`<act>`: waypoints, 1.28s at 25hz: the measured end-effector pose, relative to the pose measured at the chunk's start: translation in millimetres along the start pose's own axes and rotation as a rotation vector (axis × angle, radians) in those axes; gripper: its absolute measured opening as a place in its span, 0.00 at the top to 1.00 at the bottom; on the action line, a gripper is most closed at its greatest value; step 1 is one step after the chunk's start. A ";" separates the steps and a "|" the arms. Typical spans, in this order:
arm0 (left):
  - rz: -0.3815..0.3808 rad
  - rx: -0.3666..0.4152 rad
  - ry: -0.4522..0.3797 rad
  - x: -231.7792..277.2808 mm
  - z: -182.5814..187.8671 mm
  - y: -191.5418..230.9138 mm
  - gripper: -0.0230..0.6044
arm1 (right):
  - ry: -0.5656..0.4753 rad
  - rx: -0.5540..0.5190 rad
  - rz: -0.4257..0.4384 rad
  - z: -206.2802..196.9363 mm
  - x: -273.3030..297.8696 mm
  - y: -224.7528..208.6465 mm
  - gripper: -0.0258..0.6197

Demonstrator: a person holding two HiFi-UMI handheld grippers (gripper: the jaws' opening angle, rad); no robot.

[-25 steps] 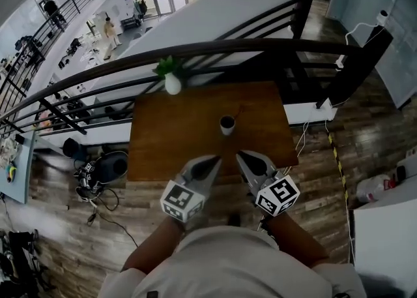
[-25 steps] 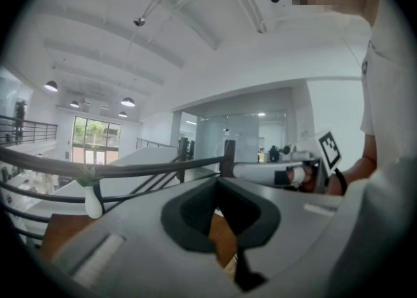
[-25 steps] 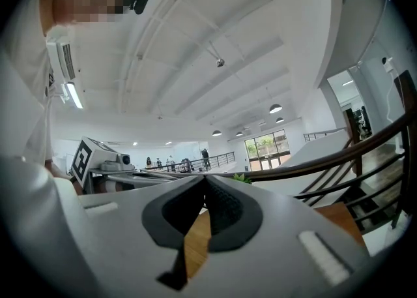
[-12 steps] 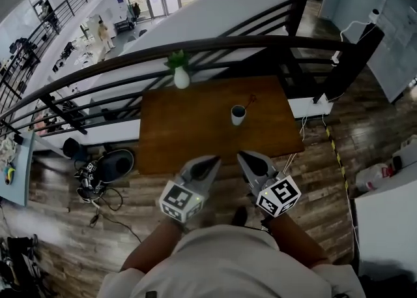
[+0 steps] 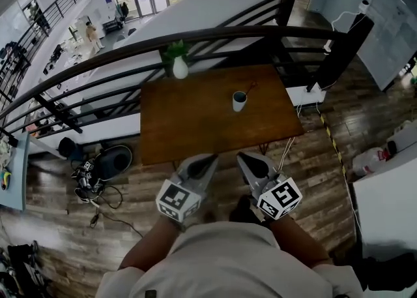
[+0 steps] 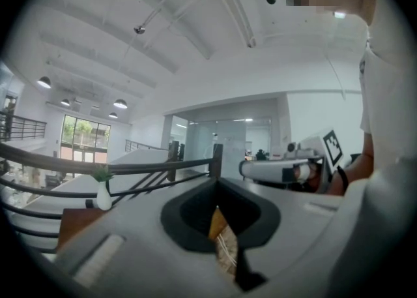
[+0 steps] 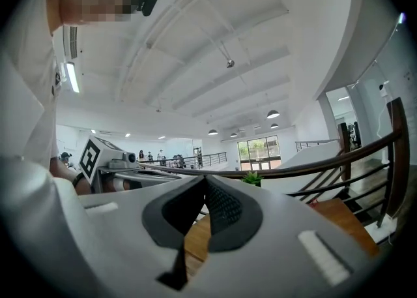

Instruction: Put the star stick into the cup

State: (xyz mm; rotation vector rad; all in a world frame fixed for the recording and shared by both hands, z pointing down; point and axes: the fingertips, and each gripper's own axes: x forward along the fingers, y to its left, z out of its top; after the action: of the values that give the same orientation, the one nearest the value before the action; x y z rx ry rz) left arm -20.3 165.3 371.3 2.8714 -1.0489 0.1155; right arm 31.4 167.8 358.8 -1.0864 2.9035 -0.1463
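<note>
A small cup (image 5: 240, 100) stands on the brown wooden table (image 5: 189, 120), right of its middle. A thin red-tipped star stick (image 5: 250, 87) shows just beyond the cup; I cannot tell whether it rests in the cup or lies behind it. My left gripper (image 5: 212, 158) and right gripper (image 5: 242, 156) hover side by side at the table's near edge, both pointing level towards it. Both are shut, with nothing between the jaws. In the left gripper view the left gripper (image 6: 216, 182) has its tips together. The right gripper (image 7: 206, 179) looks the same in its own view.
A white vase with a green plant (image 5: 179, 67) stands at the table's far left edge. A black railing (image 5: 215, 37) runs behind the table. Cables and bags (image 5: 98, 166) lie on the wooden floor at the left, a white box (image 5: 306, 94) and yellow-black tape (image 5: 332, 150) at the right.
The table and cup have slid up and away in the head view as the person backed off from it. Both grippers kept their pose and stayed shut.
</note>
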 end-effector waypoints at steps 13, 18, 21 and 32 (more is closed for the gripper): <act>-0.014 -0.035 0.009 -5.7 -17.6 -2.1 0.96 | 0.066 -0.017 0.017 -19.5 -12.0 9.1 0.95; -0.041 0.004 0.024 -3.9 -14.8 -3.2 0.96 | 0.075 -0.021 0.019 -21.0 -9.5 9.5 0.95; -0.046 0.010 0.020 -7.2 -11.0 -3.5 0.96 | 0.077 -0.036 0.012 -18.4 -9.8 11.6 0.95; -0.071 0.004 0.004 -19.2 -13.0 -8.1 0.96 | 0.075 -0.037 -0.024 -19.7 -16.1 21.1 0.95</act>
State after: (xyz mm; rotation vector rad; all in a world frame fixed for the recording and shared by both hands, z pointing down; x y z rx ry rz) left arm -30.2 185.1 381.9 2.9067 -0.9458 0.1195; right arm 28.4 195.7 376.3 -1.1456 2.9717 -0.1383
